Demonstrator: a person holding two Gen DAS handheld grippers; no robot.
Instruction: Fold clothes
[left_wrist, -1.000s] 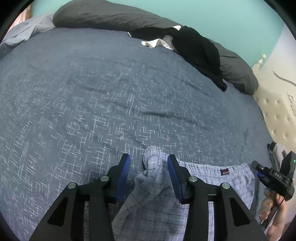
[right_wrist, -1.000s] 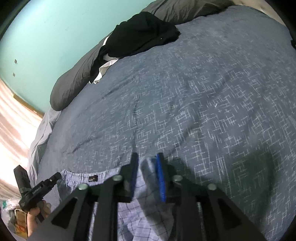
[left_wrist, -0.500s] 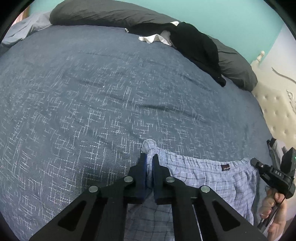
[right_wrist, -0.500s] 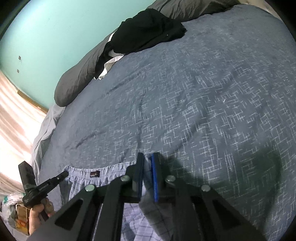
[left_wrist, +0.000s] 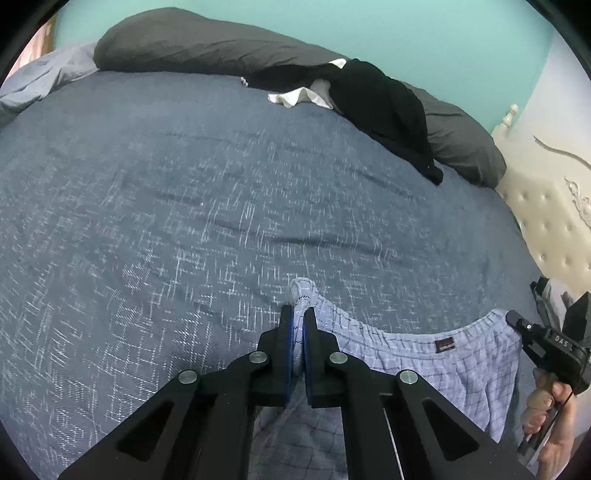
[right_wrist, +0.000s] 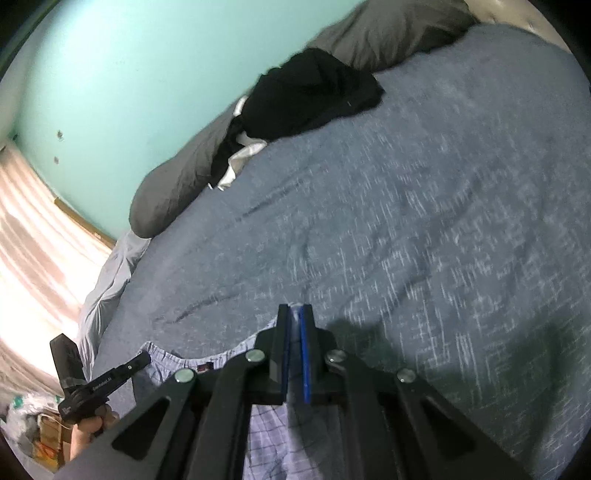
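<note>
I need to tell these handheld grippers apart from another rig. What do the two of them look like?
Both match: the left gripper and the right gripper have matte black angular fingers with blue pads, silver round bolt heads and triangular cut-outs in the arms. White lettering marks each body; a thin dark cable hangs by the right one's handle.

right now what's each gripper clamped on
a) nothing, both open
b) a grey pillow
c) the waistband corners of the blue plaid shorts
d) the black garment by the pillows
c: the left gripper and right gripper each pinch a waistband corner of the blue plaid shorts.
</note>
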